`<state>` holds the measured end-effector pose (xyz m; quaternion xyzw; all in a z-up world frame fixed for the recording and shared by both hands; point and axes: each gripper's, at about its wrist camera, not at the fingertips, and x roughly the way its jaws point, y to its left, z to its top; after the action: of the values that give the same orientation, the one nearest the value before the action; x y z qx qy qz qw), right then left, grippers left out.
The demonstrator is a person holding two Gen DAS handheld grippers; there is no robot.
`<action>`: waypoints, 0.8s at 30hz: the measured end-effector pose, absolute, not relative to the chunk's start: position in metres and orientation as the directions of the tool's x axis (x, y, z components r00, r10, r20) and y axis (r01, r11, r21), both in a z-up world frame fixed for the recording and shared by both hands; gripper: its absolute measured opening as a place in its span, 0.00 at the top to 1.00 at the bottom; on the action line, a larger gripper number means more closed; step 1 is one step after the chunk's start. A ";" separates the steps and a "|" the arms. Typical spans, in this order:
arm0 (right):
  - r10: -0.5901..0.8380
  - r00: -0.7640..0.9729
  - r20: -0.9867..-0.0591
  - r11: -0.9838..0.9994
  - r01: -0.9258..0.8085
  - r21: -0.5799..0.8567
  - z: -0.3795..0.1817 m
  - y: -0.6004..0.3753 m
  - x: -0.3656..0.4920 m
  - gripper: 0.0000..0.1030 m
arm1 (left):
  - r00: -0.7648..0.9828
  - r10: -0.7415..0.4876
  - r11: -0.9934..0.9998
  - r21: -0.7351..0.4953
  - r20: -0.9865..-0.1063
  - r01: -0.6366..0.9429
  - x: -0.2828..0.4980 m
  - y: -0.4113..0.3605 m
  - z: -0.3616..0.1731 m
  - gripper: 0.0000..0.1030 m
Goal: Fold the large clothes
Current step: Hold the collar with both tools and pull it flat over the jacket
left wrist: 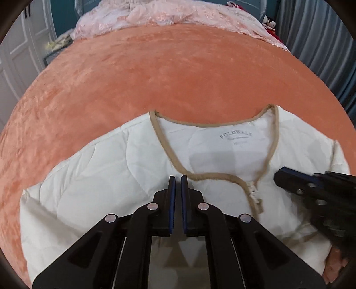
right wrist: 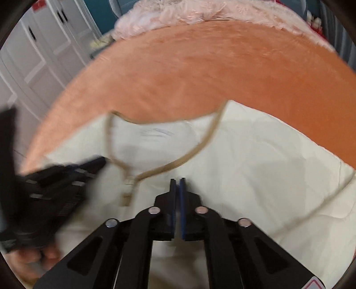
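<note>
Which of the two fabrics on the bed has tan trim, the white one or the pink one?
The white quilted jacket lying nearest the grippers; tan binding edges its neckline. The pink lace fabric at the far end has none.

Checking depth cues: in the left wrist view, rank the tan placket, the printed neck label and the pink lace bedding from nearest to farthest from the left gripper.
1. Tan placket, just right of the left gripper.
2. Printed neck label, ahead, inside the collar.
3. Pink lace bedding, far end of bed.
</note>
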<state>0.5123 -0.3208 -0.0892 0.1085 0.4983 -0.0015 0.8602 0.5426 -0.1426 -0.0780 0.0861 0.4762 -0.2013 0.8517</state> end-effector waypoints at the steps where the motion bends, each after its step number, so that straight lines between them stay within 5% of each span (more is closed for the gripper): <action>1: 0.100 0.529 -0.843 0.976 0.111 0.185 -0.093 -0.323 0.512 1.00 | 0.472 -0.268 0.907 -0.055 -0.840 0.417 0.543 -0.141 -0.080 0.96; 7: 0.040 0.594 -0.803 0.961 0.196 0.193 -0.101 -0.332 0.509 1.00 | 0.506 -0.324 0.924 -0.153 -0.800 0.351 0.551 -0.127 -0.089 1.00; 24: -0.041 0.638 -0.769 0.966 0.223 0.133 -0.111 -0.327 0.514 1.00 | 0.576 -0.325 0.930 -0.144 -0.750 0.337 0.552 -0.129 -0.099 1.00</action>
<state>0.5138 -0.3266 -0.1114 0.1083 0.4189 -0.0733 0.8986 0.5517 -0.1289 -0.0990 0.0073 0.4212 -0.1866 0.8876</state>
